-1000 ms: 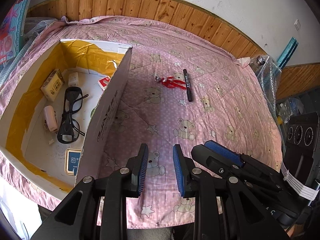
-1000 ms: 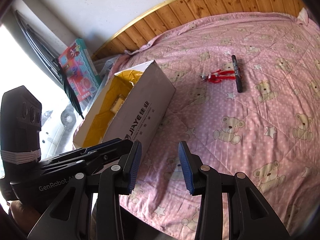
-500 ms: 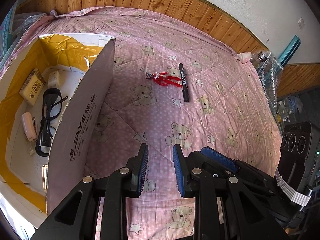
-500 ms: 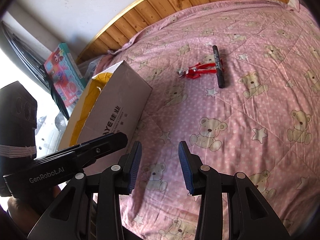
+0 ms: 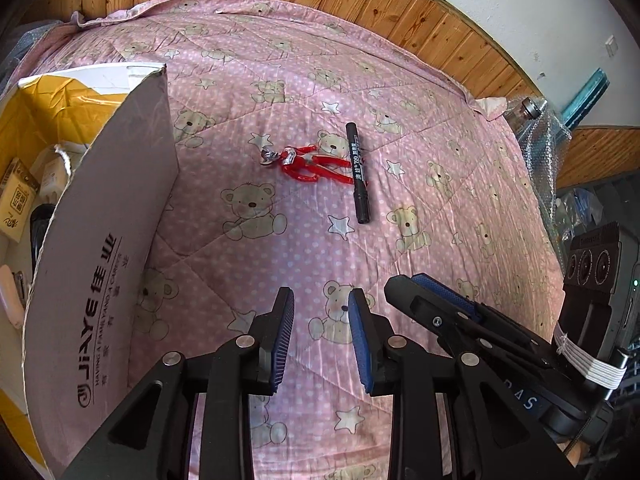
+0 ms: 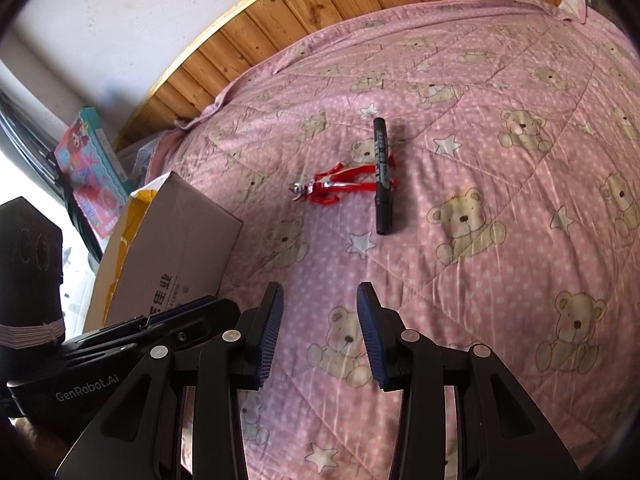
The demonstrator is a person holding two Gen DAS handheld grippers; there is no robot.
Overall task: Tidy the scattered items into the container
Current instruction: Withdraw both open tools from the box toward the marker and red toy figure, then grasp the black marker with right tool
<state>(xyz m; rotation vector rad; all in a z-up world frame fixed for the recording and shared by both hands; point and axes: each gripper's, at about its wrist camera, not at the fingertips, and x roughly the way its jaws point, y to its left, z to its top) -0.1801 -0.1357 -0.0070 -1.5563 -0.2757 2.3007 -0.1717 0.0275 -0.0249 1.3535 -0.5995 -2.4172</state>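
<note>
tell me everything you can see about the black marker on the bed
The black marker is a slim, plastic-looking cylinder with a band of white print along its barrel and a narrower section at its near end. It lies flat on the pink bear-print quilt, lengthwise away from the cameras, out ahead of both open grippers, which hold nothing. It lies across the legs of the red toy figure and touches them. The cardboard box stands well apart from it.

Bright daylight, sharp focus, strong fisheye bending, dark corners.
</note>
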